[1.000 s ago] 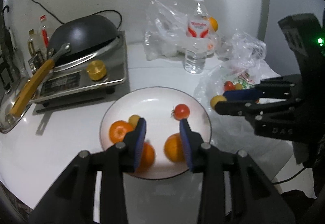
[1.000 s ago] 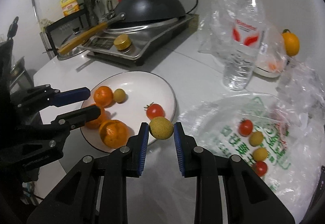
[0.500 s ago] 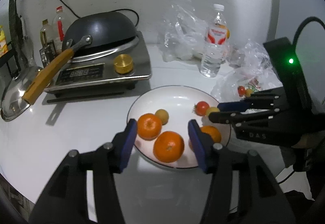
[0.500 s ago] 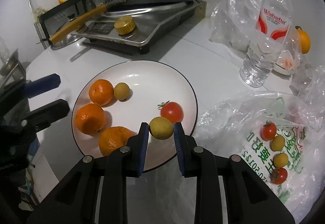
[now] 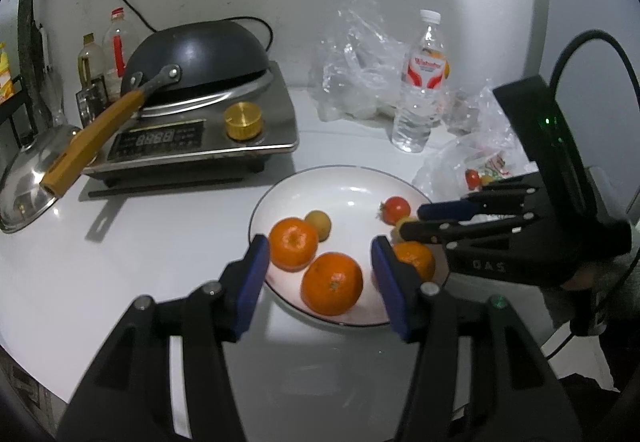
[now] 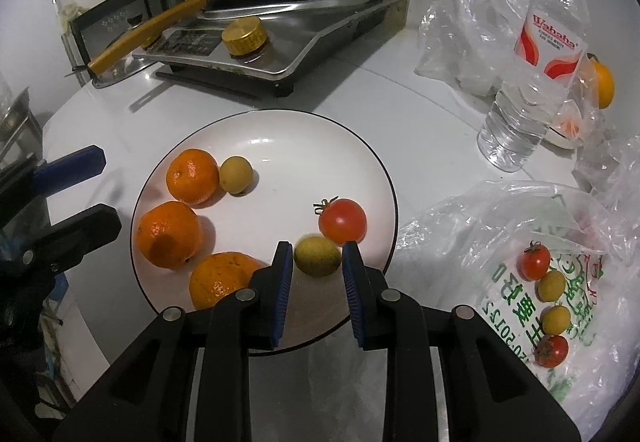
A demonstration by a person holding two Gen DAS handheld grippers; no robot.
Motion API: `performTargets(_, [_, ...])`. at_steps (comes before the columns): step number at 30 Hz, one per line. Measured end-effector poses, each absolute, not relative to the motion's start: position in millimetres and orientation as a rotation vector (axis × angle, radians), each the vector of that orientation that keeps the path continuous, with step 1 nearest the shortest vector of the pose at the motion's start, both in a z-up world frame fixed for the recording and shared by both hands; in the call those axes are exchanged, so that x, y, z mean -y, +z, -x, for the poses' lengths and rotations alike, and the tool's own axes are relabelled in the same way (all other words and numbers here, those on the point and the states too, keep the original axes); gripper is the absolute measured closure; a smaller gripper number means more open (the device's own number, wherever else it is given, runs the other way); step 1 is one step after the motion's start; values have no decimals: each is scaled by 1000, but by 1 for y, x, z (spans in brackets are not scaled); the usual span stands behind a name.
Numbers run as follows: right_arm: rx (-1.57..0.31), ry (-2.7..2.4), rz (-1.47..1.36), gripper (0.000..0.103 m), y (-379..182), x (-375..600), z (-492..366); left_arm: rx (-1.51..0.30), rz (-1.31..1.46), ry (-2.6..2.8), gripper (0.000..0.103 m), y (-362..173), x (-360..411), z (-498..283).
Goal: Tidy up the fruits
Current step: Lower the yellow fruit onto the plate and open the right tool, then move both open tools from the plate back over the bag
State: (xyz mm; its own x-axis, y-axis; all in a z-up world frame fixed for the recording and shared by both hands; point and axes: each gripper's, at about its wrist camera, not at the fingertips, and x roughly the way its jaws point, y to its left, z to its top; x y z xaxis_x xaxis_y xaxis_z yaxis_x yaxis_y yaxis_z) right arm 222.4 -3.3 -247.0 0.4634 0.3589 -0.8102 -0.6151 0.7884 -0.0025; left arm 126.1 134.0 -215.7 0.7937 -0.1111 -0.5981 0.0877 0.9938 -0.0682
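Note:
A white plate (image 6: 288, 145) holds three mandarins (image 6: 168, 234), a red tomato (image 6: 343, 221) and a small yellow fruit (image 6: 237, 174). My right gripper (image 6: 317, 246) is shut on another small yellow-green fruit (image 6: 317, 256), just over the plate's near right part beside the tomato. In the left wrist view my left gripper (image 5: 319, 242) stands open at the plate's (image 5: 348, 181) near edge. A mandarin (image 5: 332, 282) lies on the plate between its fingers, touched by neither pad. The right gripper (image 5: 412, 221) reaches in from the right.
A clear plastic bag (image 6: 520, 226) to the right of the plate holds more tomatoes and small yellow fruits. A water bottle (image 6: 532, 81) stands behind it. An induction cooker (image 5: 200, 137) with a black wok (image 5: 200, 57) sits at the back left, beside a steel lid (image 5: 24, 193).
My left gripper has opened wider and drawn back from the mandarins. My right gripper has carried the small fruit from the bag side to low over the plate.

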Motion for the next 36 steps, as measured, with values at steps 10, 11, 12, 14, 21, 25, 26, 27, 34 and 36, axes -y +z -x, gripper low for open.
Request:
performTargets(10, [-897, 608, 310, 76, -241, 6, -217, -638, 40, -115, 48, -214, -128, -122])
performTargets(11, [-893, 607, 309, 76, -240, 7, -216, -636, 38, -114, 48, -214, -128, -121])
performTargets(12, [-889, 607, 309, 76, -238, 7, -215, -635, 38, -112, 48, -213, -127, -120])
performTargets(14, [-879, 608, 308, 76, -234, 10, -211, -629, 38, -110, 48, -211, -125, -118])
performTargets(21, [-837, 610, 301, 75, -216, 27, -197, -603, 18, -117, 48, -201, -106, -111])
performTargets(25, [-809, 605, 298, 75, -205, 43, -186, -582, 16, -111, 48, -194, -94, -106])
performTargets(26, [-805, 603, 297, 75, -202, 46, -184, -581, 18, -106, 48, -192, -92, -105])
performTargets(27, [-801, 602, 296, 75, -200, 49, -182, -580, 21, -102, 48, -191, -89, -103])
performTargets(34, [-756, 588, 279, 75, -181, 82, -161, -551, 8, -89, 48, -176, -64, -90])
performTargets(36, [-744, 582, 271, 75, -177, 93, -155, -542, -6, -90, 48, -171, -55, -86])
